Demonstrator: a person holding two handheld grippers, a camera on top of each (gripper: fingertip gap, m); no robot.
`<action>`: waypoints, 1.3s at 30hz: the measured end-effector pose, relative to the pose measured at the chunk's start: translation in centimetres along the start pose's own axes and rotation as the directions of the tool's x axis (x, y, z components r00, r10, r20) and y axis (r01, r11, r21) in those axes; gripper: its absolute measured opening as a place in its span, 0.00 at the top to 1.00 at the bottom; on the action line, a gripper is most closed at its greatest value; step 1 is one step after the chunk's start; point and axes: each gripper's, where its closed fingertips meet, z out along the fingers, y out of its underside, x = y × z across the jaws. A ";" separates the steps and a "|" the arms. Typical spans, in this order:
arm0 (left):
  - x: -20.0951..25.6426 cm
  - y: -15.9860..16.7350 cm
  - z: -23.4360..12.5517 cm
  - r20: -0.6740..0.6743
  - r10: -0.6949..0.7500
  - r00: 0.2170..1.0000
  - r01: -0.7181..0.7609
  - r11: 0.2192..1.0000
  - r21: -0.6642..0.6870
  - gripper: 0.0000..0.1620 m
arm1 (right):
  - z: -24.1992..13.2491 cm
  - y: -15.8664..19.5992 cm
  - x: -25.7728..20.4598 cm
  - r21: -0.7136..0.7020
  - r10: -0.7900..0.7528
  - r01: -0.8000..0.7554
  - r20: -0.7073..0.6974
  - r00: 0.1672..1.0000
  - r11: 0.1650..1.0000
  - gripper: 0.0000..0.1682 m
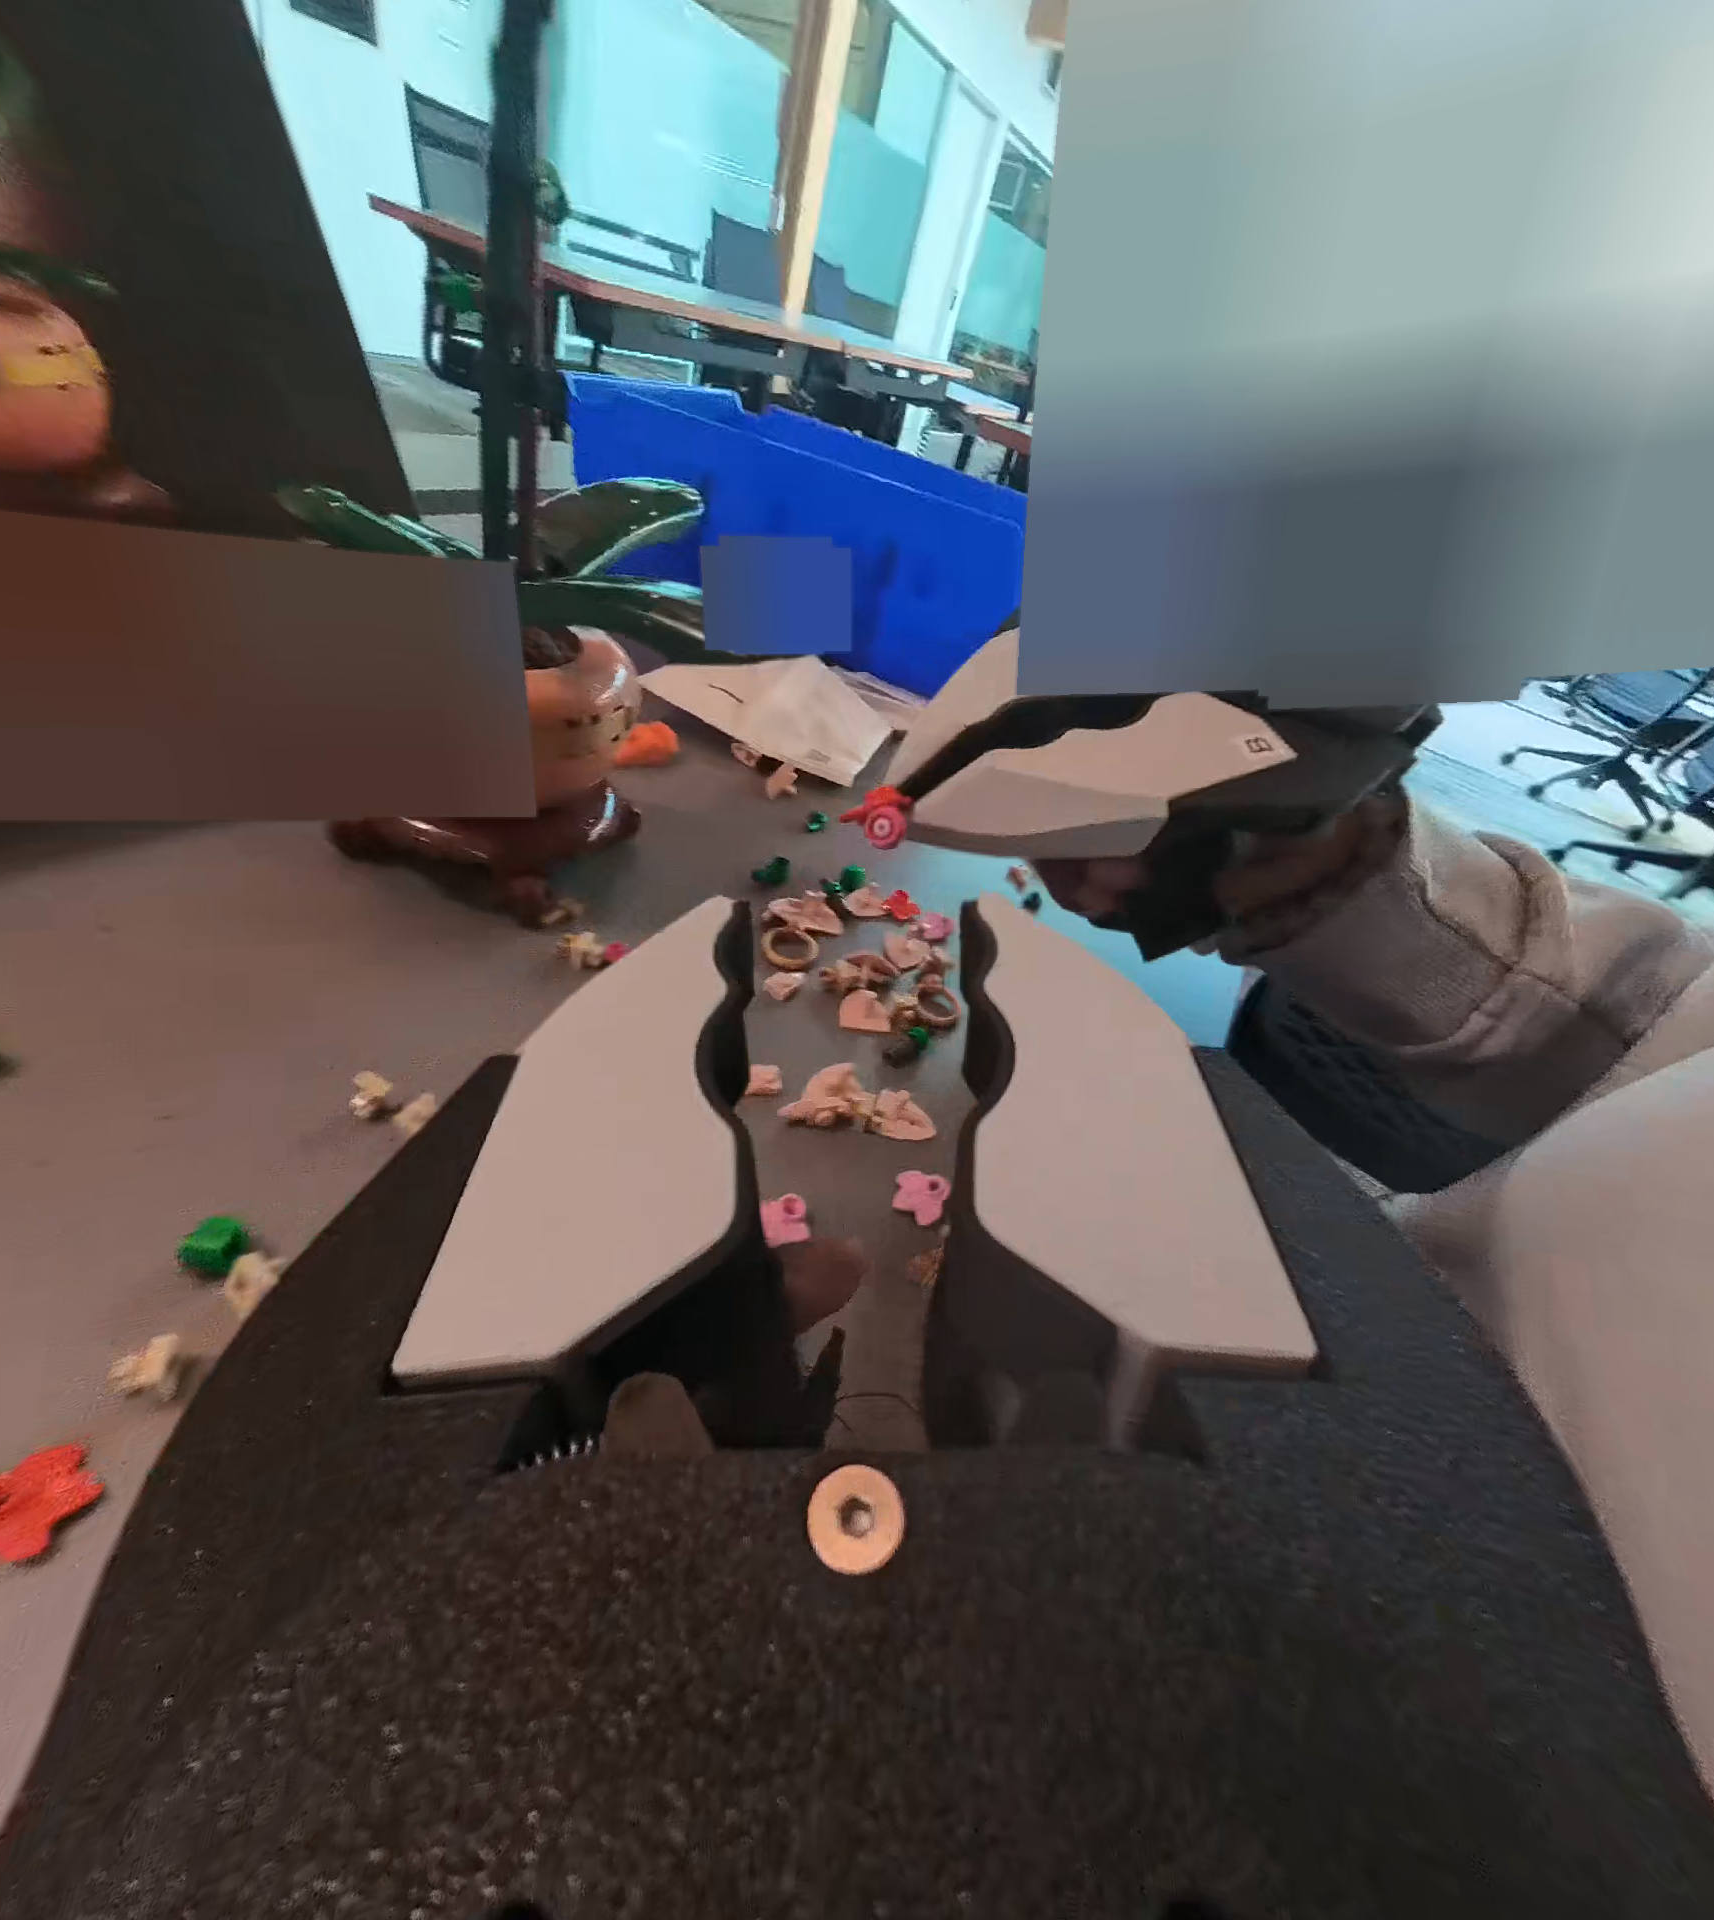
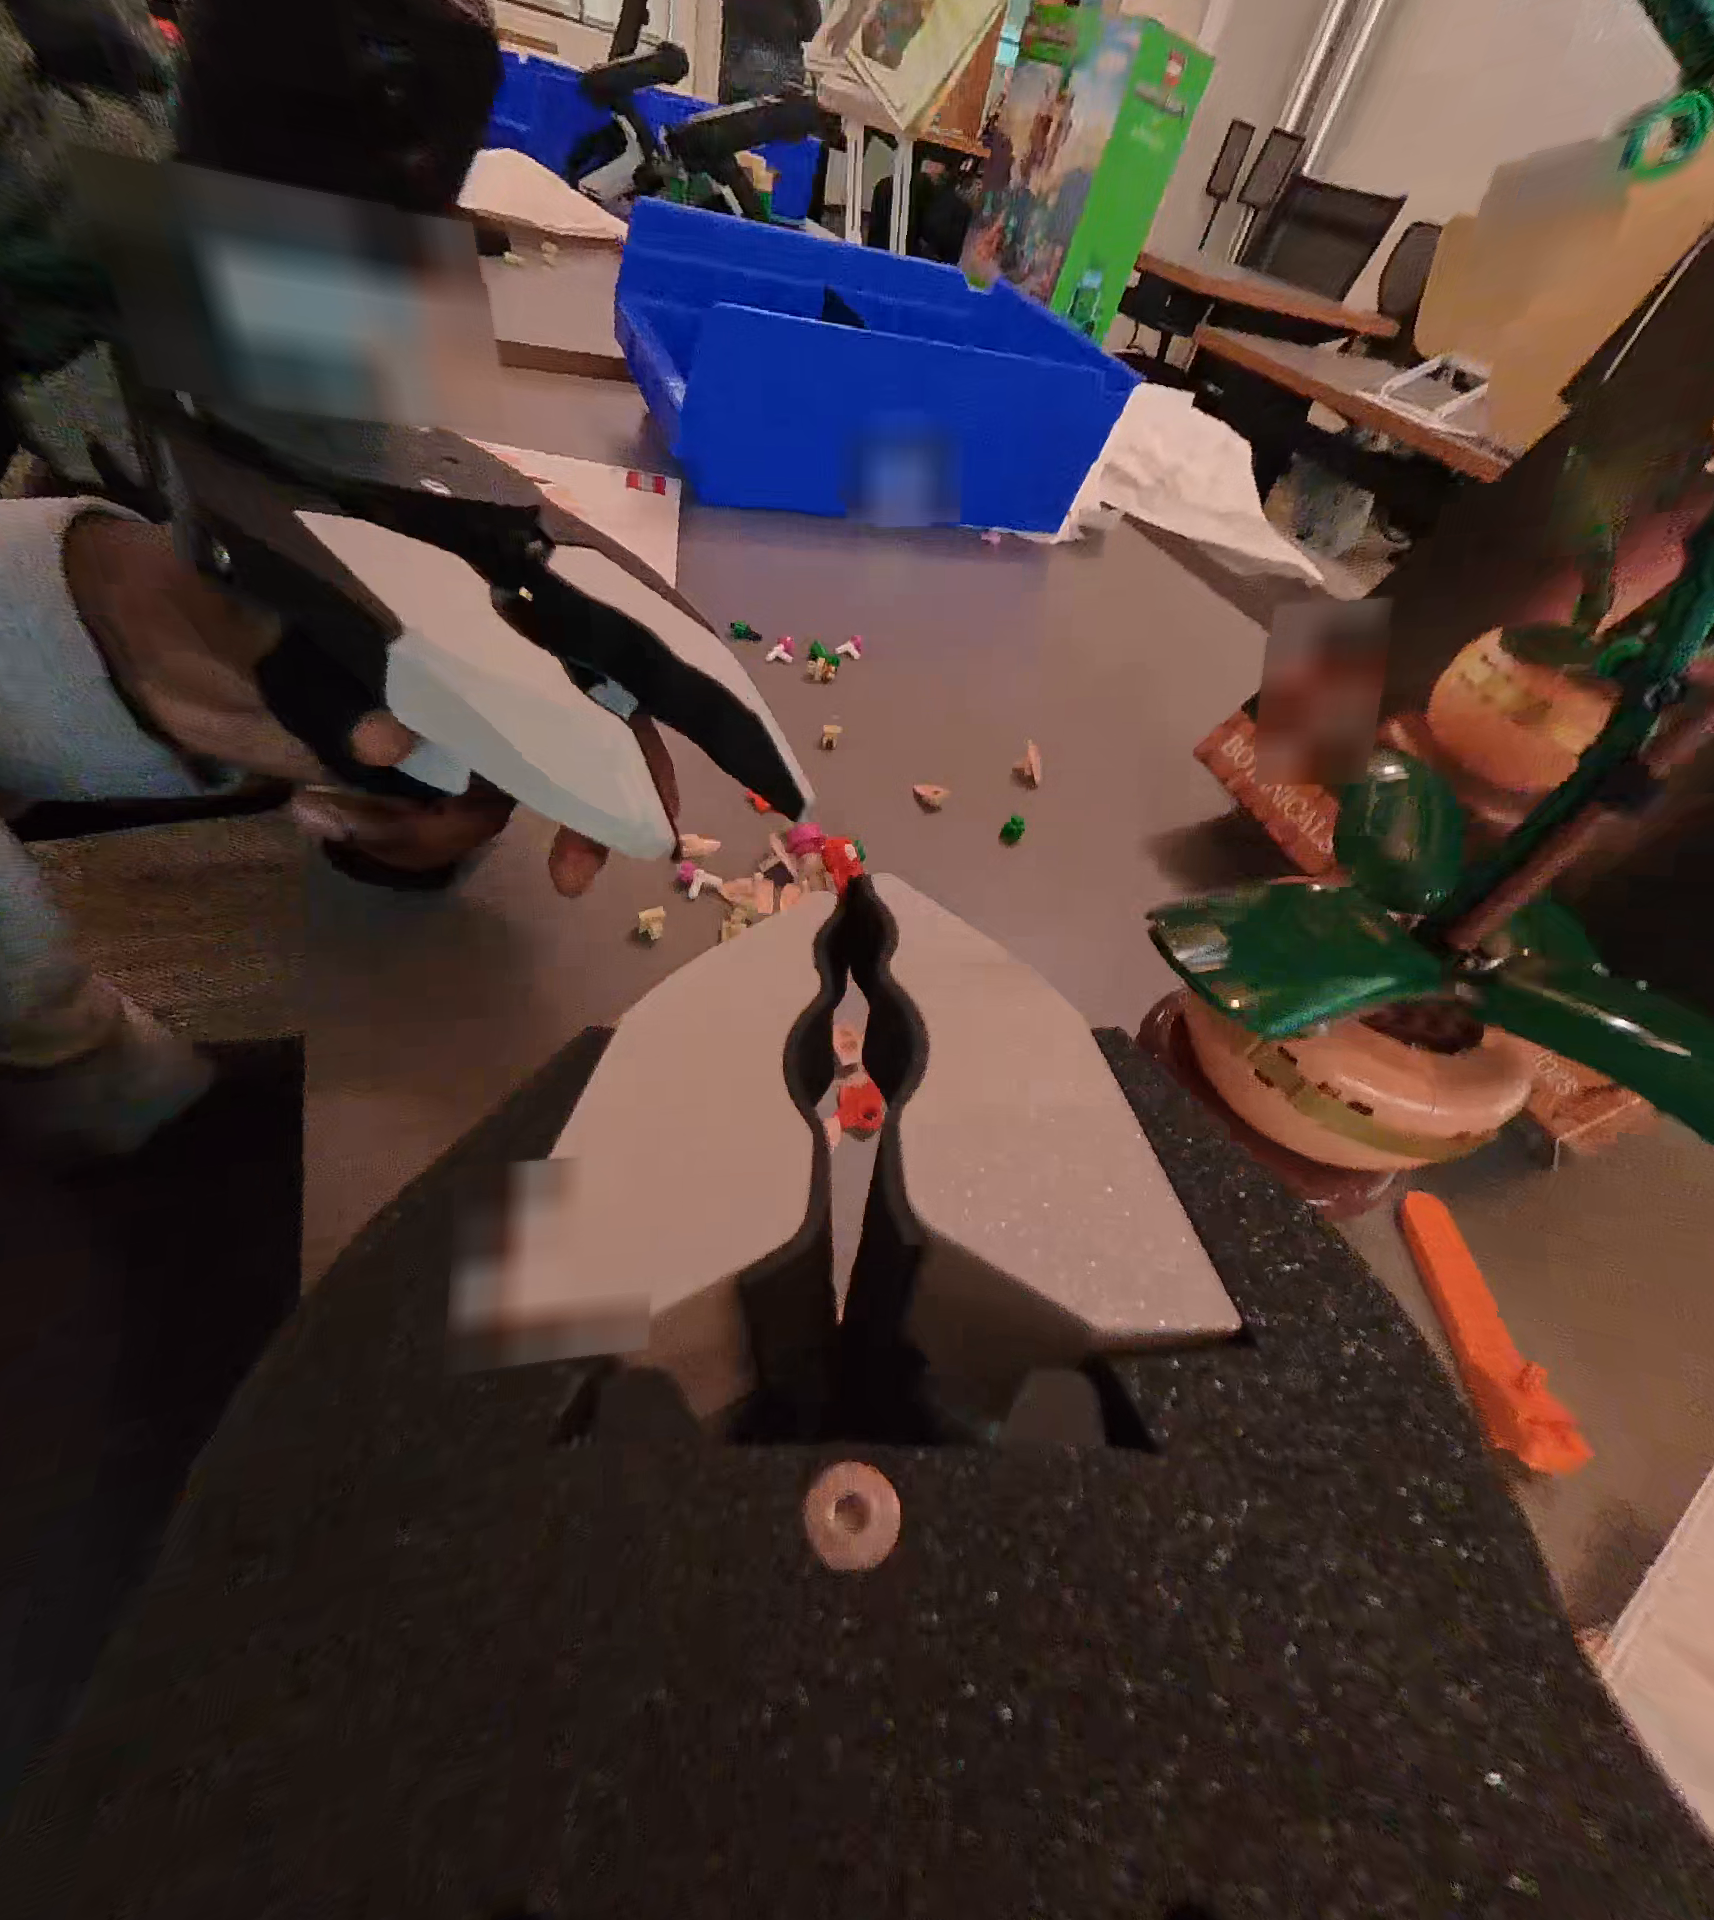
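Note:
My left gripper is open and empty, hovering low over a pile of small tan and pink brick pieces on the grey table. My right gripper is shut on a small red piece at its tips, just above the same pile. In the left wrist view the right gripper comes in from the right, holding the red piece beyond my left fingers. In the right wrist view the left gripper is close by on the left, jaws apart.
A brick-built potted plant stands to the right, an orange tool beside it. A blue bin and crumpled white paper lie behind. Loose green pieces and a red flower piece are scattered on the left.

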 end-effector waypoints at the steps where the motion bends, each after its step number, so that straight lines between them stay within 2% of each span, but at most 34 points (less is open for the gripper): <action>1: 0.3 0.0 0.3 -0.014 -0.004 1.000 0.004 1.000 0.003 0.77 | 0.2 -0.3 -0.4 -0.001 -0.032 0.032 -0.004 0.999 0.999 1.00; 8: 0.9 -0.9 0.0 -0.035 -0.038 0.999 0.040 0.997 0.064 0.95 | 0.8 -1.1 -1.9 0.008 -0.103 0.103 0.008 0.995 0.995 1.00; 14: 1.2 -0.6 -0.3 -0.051 -0.060 0.997 0.062 0.998 0.030 0.96 | 1.0 -1.1 -2.4 0.003 -0.121 0.121 0.010 0.993 0.993 1.00; 18: 1.6 0.1 -0.4 -0.087 -0.139 0.986 0.136 0.990 -0.044 0.96 | 0.9 -0.8 -2.6 -0.032 -0.282 0.281 -0.029 0.959 0.959 0.96; 20: 1.7 0.5 -0.5 -0.084 -0.135 0.987 0.128 0.988 -0.083 0.96 | 1.0 -0.4 -3.0 -0.073 -0.353 0.351 -0.010 0.936 0.933 0.97; 25: 2.0 1.8 -0.9 -0.091 -0.144 0.985 0.123 0.972 -0.202 0.97 | 1.0 0.5 -3.8 -0.105 -0.406 0.408 0.042 0.913 0.907 0.96; 29: 2.5 3.3 -1.2 -0.110 -0.071 0.991 0.031 0.944 -0.328 0.96 | 1.0 0.8 -4.7 -0.095 -0.352 0.357 0.068 0.934 0.929 1.00; 31: 4.4 4.5 -1.2 -0.211 -0.065 0.975 -0.026 0.915 -0.402 0.96 | 1.2 -0.3 -4.1 -0.042 -0.278 0.278 0.002 0.960 0.960 1.00; 32: 5.9 4.5 -0.8 -0.267 -0.076 0.961 -0.036 0.920 -0.391 0.97 | 1.7 0.3 -4.2 -0.079 -0.262 0.263 0.021 0.965 0.962 1.00; 35: 3.9 4.8 -0.5 -0.175 0.093 0.980 -0.158 0.899 -0.409 0.96 | 2.5 1.7 -2.6 -0.187 -0.296 0.284 -0.041 0.954 0.940 1.00; 37: 2.3 4.3 -1.3 -0.145 0.013 0.989 -0.070 0.917 -0.394 0.96 | 2.3 1.7 -1.9 -0.160 -0.194 0.182 -0.060 0.979 0.970 1.00; 39: 1.4 4.0 -2.1 -0.140 0.025 0.990 -0.077 0.922 -0.379 0.96 | 2.1 2.3 -2.9 -0.141 -0.126 0.135 0.067 0.990 0.981 1.00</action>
